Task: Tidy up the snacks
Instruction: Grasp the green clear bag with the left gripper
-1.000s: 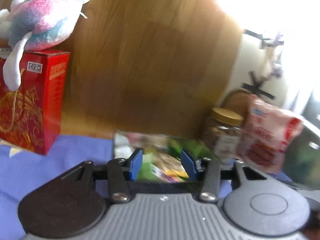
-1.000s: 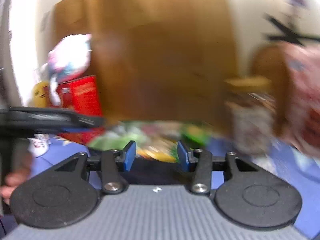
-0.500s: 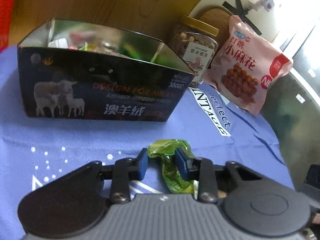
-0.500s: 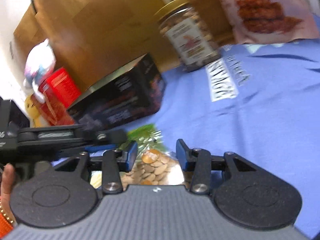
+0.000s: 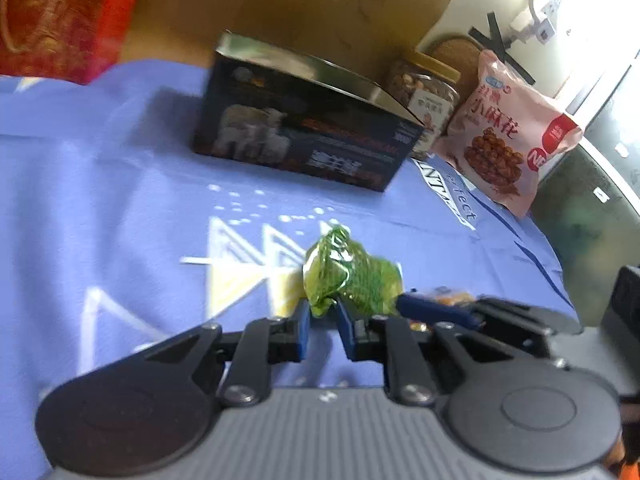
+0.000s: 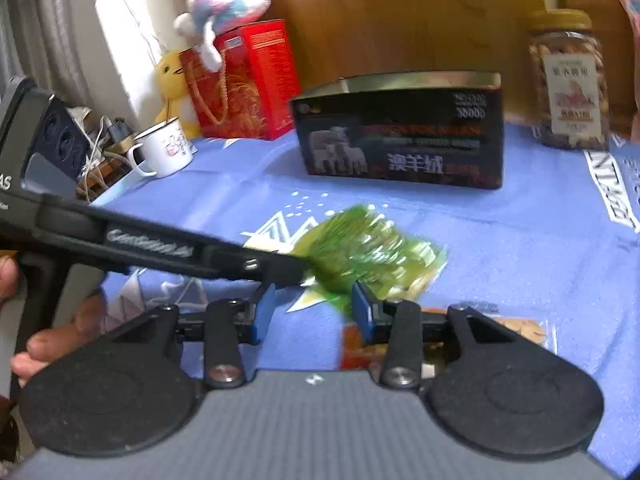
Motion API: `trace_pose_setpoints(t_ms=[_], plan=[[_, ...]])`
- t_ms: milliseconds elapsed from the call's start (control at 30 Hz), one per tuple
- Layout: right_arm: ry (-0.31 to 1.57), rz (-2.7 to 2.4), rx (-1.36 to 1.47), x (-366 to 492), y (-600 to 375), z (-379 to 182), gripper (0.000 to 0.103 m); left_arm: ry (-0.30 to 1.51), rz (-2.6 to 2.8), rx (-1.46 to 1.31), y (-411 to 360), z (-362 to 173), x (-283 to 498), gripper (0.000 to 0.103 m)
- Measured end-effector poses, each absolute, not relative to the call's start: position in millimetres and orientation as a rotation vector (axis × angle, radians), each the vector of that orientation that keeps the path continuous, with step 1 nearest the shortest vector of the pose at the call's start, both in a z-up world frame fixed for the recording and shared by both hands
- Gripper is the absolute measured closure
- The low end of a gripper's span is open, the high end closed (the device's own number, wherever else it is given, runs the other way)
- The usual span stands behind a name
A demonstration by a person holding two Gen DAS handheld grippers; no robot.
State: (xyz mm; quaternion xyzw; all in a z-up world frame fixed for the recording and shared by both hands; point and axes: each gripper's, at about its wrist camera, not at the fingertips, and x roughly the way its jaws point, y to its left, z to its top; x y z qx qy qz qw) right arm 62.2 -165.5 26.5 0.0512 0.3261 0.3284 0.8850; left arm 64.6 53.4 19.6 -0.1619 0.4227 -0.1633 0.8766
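- The left gripper [image 5: 322, 322] has just been closing, and its fingers [image 5: 301, 330] now pinch the near edge of a crinkled green snack packet [image 5: 348, 276] that lies low over the blue cloth on the tabletop [image 5: 120, 200].
- The right gripper [image 6: 312, 308] hovers just beside that packet, its fingers [image 6: 362, 308] roughly half apart and gripping nothing; a clear packet of orange-brown snacks [image 6: 520, 328] lies on the cloth beneath its right finger.
- Farther back stands the open black box [image 6: 400, 144] printed with sheep, apparently the collecting bin; from these angles its contents are hidden.
- A jar of nuts [image 6: 568, 80] and a pink bag of fried twists [image 5: 508, 136] stand to the right of the box, against the far wall.
- A red gift box [image 6: 244, 80] topped by a plush toy [image 6: 228, 0], with a white mug [image 6: 164, 148] near it, fills the far left.
- Judged from this, sorting is under way but unfinished: the green packet is gripped yet well short of the box, and the orange-brown packet lies untouched.
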Motion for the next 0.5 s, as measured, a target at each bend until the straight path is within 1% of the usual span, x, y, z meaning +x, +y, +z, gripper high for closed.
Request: trace_pose_setpoints(t_ms=[67,133,167,200,233,367,467,500], plan=[[0.66,0.629,0.105,59.6,-174.2,30.2,0.057,0.843,-0.318,-0.328,62.7,29.4,63.5,0.081],[0.661,0.586,0.114,60.2,-181.4,30.4,0.056,0.837,-0.303,-0.32,64.9,33.9,72.7,0.073],[0.675,0.57,0.122,61.7,-184.5,29.1,0.056,0.847,-0.292,-0.333,66.9,34.5,79.2,0.066],[0.689,0.558,0.126,62.6,-185.5,27.7,0.056,0.849,-0.294,-0.341,68.3,34.3,82.6,0.062],[0.695,0.555,0.121,62.2,-185.3,26.9,0.056,0.849,-0.3,-0.343,68.3,34.0,86.7,0.06],[0.681,0.584,0.038,52.3,-169.4,29.3,0.055,0.836,-0.299,-0.364,72.0,32.9,95.9,0.059],[0.716,0.641,-0.029,50.1,-148.4,24.9,0.054,0.852,-0.313,-0.305,64.4,26.6,108.8,0.06],[0.705,0.633,-0.063,47.8,-140.8,23.7,0.054,0.873,-0.322,-0.288,62.0,22.8,112.5,0.063]])
